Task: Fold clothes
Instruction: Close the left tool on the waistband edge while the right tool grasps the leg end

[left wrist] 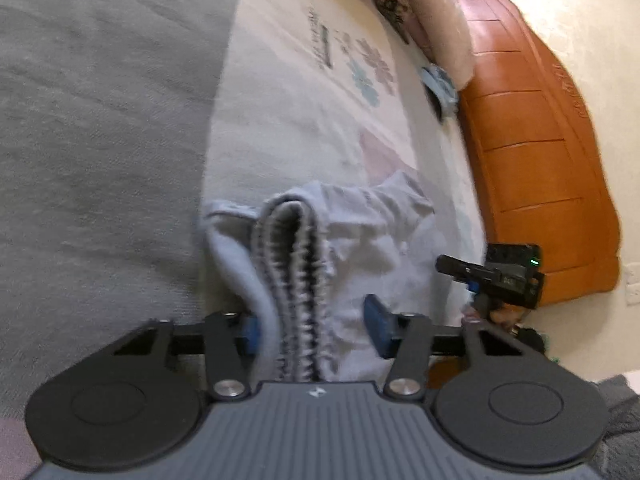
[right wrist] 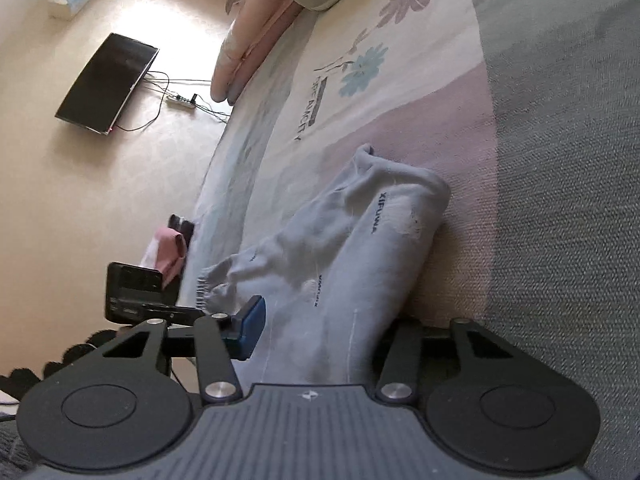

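A pale grey sock [left wrist: 384, 232] with a ribbed cuff [left wrist: 296, 264] lies bunched on the flowered bed sheet [left wrist: 304, 120]. My left gripper [left wrist: 314, 316] has the cuff end filling the gap between its blue pads [left wrist: 378, 328], which press on it. In the right wrist view the sock [right wrist: 380, 232], with dark lettering, runs back between the fingers of my right gripper [right wrist: 324, 320]. The left blue pad [right wrist: 252, 328] touches the sock, and the right pad is hidden behind the cloth. Each view shows the other gripper at the sock's far end: the right gripper [left wrist: 452, 266] and the left gripper [right wrist: 132, 296].
A grey blanket [left wrist: 100, 120] covers the bed beside the sheet. An orange wooden headboard [left wrist: 532, 140] stands against the wall. Pink folded bedding [right wrist: 256, 40] lies at the sheet's far end. A dark screen [right wrist: 106, 84], a power strip [right wrist: 180, 100] and a pink cloth [right wrist: 168, 252] sit beyond the bed's edge.
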### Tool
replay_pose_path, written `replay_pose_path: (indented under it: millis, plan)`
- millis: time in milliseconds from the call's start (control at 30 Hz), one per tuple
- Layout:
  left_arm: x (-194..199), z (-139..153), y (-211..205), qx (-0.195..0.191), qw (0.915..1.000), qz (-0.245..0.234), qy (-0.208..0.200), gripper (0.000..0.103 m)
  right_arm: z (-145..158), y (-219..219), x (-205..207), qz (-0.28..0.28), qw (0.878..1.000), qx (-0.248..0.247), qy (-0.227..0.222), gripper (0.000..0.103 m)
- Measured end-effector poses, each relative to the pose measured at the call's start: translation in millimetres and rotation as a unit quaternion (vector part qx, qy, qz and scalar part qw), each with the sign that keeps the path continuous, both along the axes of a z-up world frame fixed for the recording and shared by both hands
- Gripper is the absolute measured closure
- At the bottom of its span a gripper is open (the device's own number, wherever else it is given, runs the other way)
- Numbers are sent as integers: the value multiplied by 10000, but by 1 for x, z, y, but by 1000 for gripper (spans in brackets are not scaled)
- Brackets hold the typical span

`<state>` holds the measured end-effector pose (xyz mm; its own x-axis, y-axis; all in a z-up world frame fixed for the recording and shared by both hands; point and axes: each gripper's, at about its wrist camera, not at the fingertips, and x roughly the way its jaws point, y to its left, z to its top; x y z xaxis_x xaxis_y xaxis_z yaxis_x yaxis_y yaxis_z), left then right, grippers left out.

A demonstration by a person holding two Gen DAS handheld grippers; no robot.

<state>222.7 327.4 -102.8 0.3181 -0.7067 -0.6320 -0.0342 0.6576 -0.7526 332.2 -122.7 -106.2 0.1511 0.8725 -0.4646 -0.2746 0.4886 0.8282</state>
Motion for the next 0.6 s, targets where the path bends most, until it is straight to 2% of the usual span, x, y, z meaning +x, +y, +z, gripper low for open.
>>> replay_pose_path:
  millis: [33,100,133,233,267,367,600]
  plan:
    - [-1,0,0,57,9999,99,50,78,1,0,-3,-67,9999,-68,-40,57]
    - [-2,0,0,179,9993,288,144,78,0,3,-9,-273,9993,-256,-83,72]
    - [-2,3,-4,306,9990,300,145,78,0,3,-12,-404,9984,-394,-93,92]
    - [-1,19,-22,855,9963,44,-118,82,1,2,-22,-725,9959,-527,-115,93]
    - [-1,21,-24,913,9957,20,-167,82,5,5,-25,-771,9950,-614,-189,92]
    - [-2,27,-21,767,9966,31,-308,82,16,14,-33,-906,9912,-876,-411,92]
    - [2,62,-31,634,9947,-220,-778,83,49,19,-45,-970,9881,-870,-822,92]
